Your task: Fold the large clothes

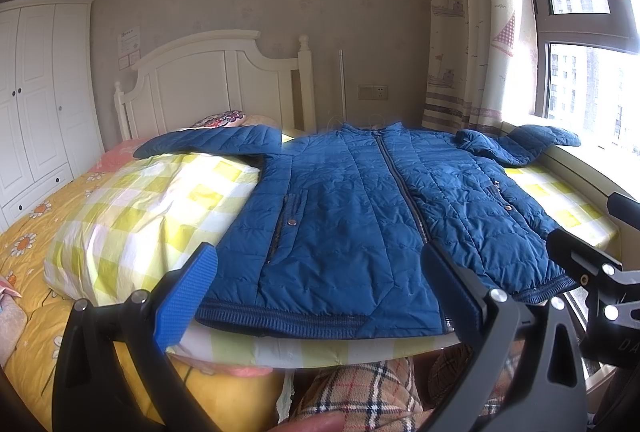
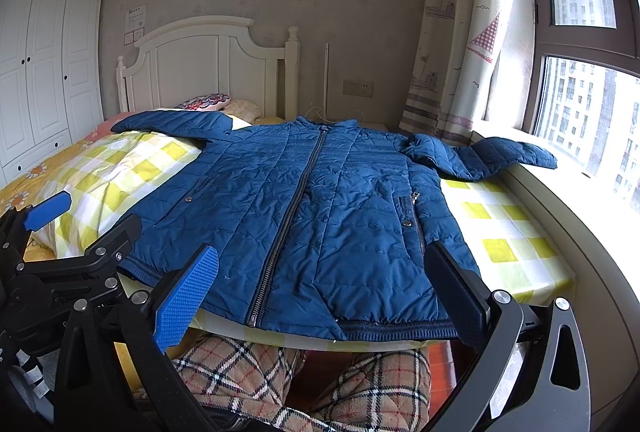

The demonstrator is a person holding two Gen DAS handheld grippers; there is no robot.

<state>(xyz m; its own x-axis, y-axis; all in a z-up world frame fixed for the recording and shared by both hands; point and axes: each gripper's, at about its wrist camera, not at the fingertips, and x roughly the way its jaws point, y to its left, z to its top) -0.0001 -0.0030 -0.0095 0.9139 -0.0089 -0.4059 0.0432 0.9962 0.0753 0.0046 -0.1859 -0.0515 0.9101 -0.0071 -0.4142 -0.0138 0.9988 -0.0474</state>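
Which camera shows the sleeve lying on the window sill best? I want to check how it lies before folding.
The right wrist view: the sleeve lies there in full, bent at the elbow, its cuff end resting on the window sill. The left wrist view shows the same sleeve smaller and glare-washed.

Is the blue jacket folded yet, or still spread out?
Spread out. The blue jacket lies flat, zipped, both sleeves out sideways; the right sleeve reaches the window ledge.
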